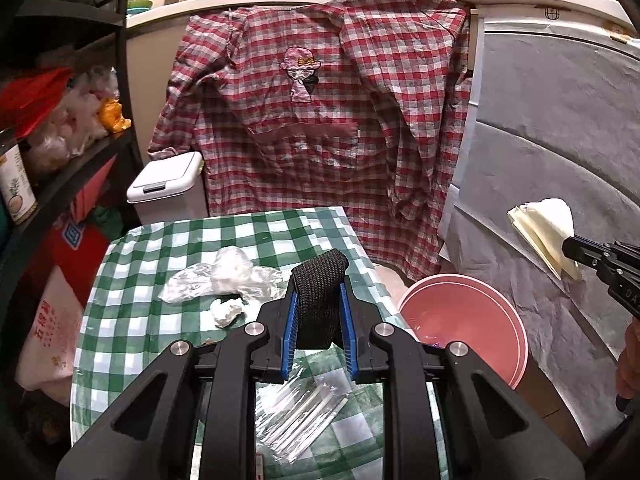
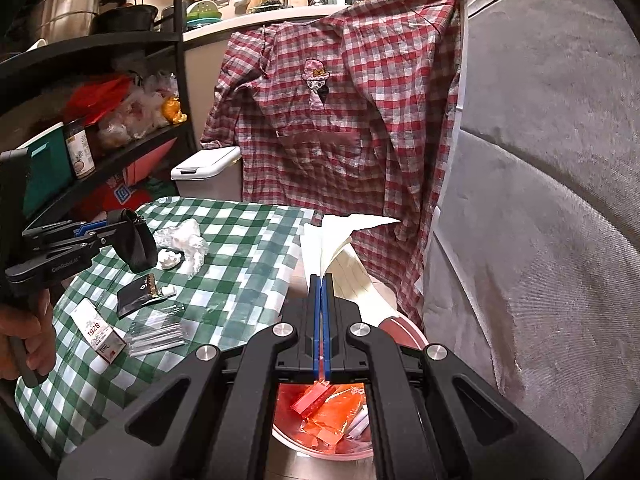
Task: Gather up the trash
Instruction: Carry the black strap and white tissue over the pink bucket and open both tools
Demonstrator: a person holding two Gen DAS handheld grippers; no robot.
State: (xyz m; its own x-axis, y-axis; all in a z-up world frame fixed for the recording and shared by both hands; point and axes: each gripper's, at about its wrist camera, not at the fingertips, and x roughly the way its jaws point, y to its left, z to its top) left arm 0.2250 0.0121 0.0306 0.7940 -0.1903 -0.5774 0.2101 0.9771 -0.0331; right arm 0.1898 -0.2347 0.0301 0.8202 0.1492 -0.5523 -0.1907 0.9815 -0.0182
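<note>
My left gripper [image 1: 319,300] is shut on a black woven strap [image 1: 319,292] and holds it above the green checked table [image 1: 160,248]; it also shows in the right wrist view [image 2: 136,246]. My right gripper [image 2: 322,276] is shut on a folded white paper napkin [image 2: 336,236], held over the pink bin [image 2: 404,328]; the napkin shows in the left wrist view [image 1: 544,232]. On the table lie crumpled clear plastic [image 1: 224,276], a white tissue wad [image 1: 226,312], a clear wrapper [image 1: 300,408], a black packet [image 2: 136,296] and a small "1926" box [image 2: 100,336].
The pink bin [image 1: 468,320] stands right of the table, with orange wrappers inside [image 2: 332,412]. A white lidded bin [image 1: 168,184] stands behind the table. A red plaid shirt [image 1: 320,120] hangs behind. Black shelves [image 1: 60,152] stand on the left, a grey covered surface [image 1: 560,140] on the right.
</note>
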